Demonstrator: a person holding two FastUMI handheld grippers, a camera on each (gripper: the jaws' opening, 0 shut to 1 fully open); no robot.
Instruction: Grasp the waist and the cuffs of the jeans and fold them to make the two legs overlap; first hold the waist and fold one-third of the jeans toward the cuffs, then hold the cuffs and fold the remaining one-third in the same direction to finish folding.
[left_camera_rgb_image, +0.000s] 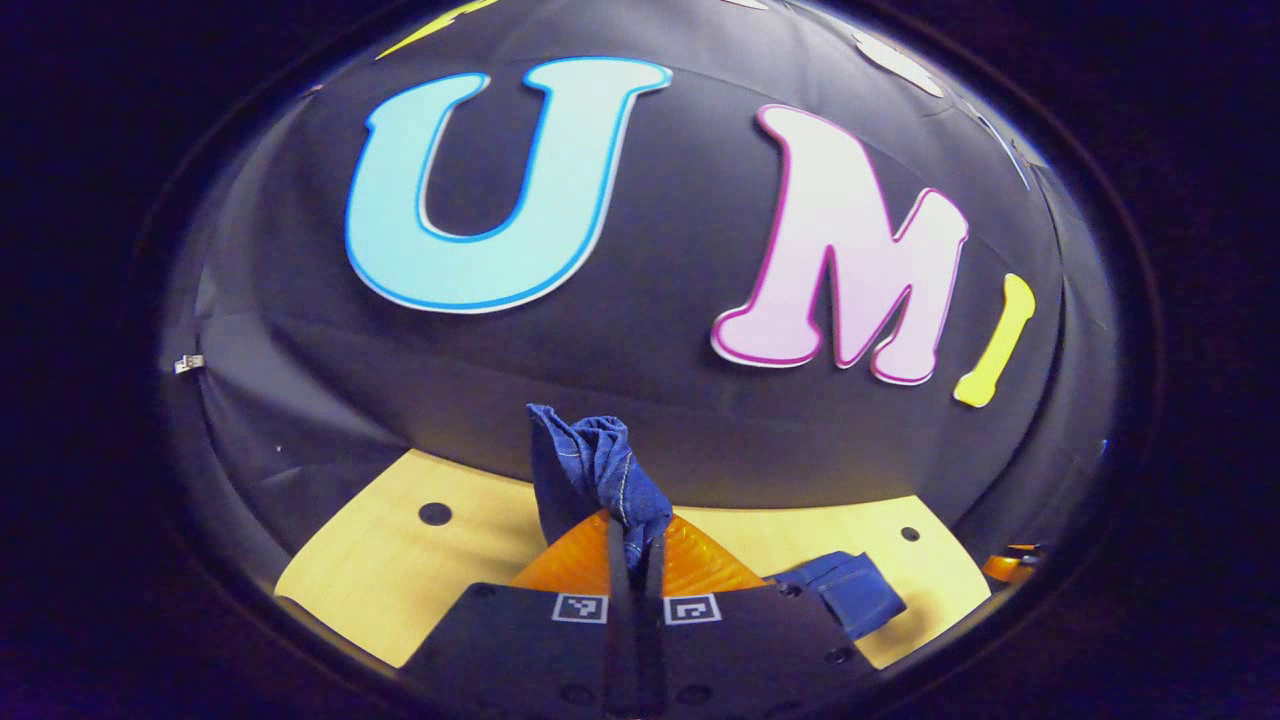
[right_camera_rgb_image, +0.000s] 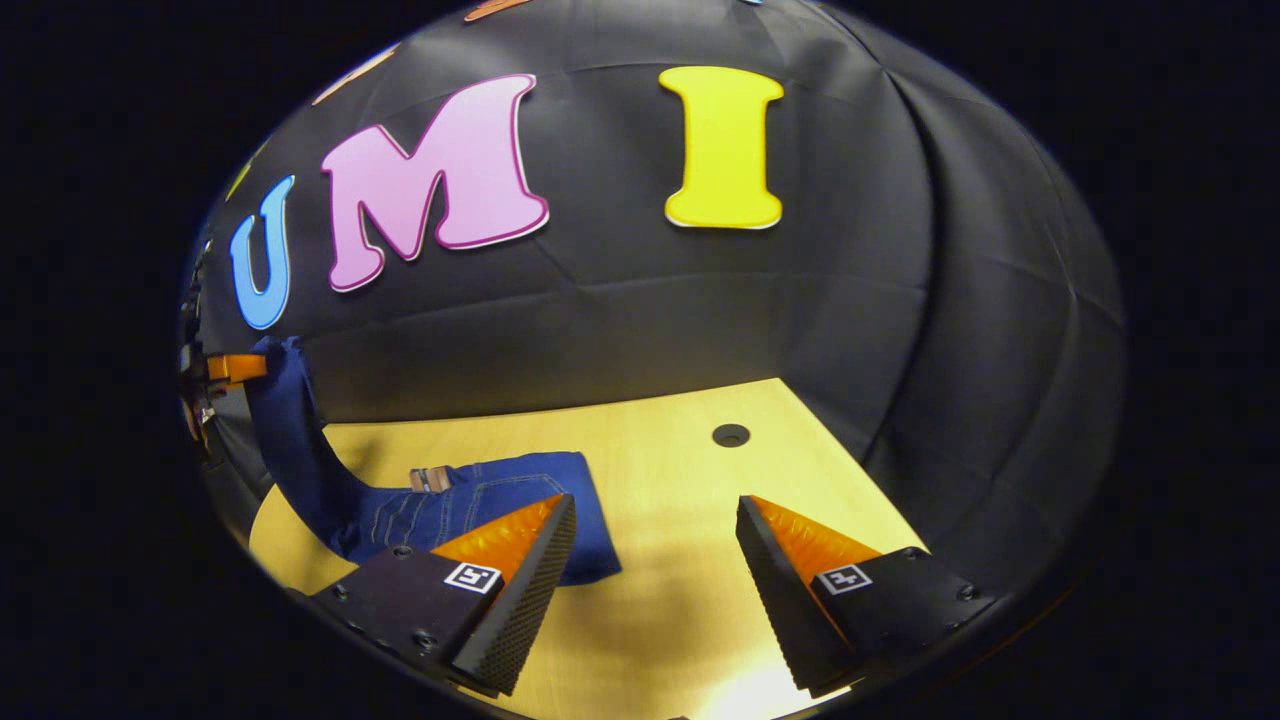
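In the left gripper view, the left gripper (left_camera_rgb_image: 637, 560) is pinched on a bunched end of the jeans (left_camera_rgb_image: 600, 470), held above the table (left_camera_rgb_image: 400, 560). The right gripper (right_camera_rgb_image: 655, 560) is spread wide and empty over the table, beside denim lying flat. Judged best: the lifted end is carried over evenly, tension kept, edges matched before release.

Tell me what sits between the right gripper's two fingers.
Only bare wooden table; the right gripper is open, and the jeans lie behind its left finger, as the right gripper view shows.
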